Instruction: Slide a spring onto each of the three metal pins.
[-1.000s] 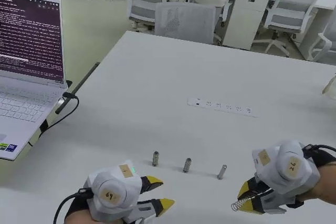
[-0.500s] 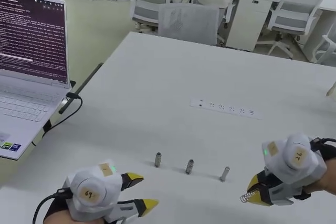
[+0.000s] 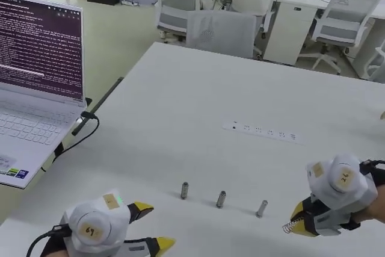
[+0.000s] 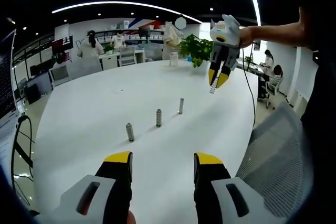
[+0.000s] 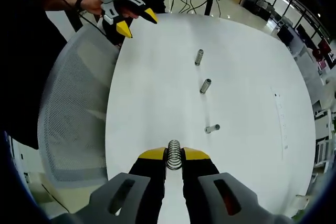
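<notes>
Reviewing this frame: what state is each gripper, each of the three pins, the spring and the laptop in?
Left gripper: open, empty.
Right gripper: shut on loose steel coil spring.
Left metal pin: spring-covered.
Middle metal pin: spring-covered.
Right metal pin: bare.
Silver laptop: open, screen lit.

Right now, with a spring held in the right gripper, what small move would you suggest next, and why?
Probably carry the right gripper toward the bare pin and line its spring up over the top of that pin. The middle pin and the far pin already wear springs, and the bare one stands closest to that gripper.
</notes>
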Demonstrator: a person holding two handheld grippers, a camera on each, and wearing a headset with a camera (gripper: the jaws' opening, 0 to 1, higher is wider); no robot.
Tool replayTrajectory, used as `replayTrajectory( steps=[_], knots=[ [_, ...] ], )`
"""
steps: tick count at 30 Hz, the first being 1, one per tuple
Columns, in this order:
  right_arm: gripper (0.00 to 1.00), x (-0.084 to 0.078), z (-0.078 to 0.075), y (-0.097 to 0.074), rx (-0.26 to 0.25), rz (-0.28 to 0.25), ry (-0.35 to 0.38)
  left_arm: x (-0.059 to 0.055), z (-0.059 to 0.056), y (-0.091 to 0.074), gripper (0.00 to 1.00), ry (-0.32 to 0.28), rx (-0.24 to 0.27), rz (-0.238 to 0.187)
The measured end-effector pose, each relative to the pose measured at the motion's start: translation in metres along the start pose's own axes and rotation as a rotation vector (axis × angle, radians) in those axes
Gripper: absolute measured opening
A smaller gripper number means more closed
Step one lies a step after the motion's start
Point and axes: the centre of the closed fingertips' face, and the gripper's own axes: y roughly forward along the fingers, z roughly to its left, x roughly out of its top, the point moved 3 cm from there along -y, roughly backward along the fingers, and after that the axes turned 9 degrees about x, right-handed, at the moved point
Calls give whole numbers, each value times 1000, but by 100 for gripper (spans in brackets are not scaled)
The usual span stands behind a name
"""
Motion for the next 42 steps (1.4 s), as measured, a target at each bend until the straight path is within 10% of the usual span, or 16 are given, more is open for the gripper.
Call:
replayTrajectory(
  steps=[42],
  knots=[
    [8,5,-69,16,-8,59,2,-10,19,-28,55,-44,77,10]
  ],
)
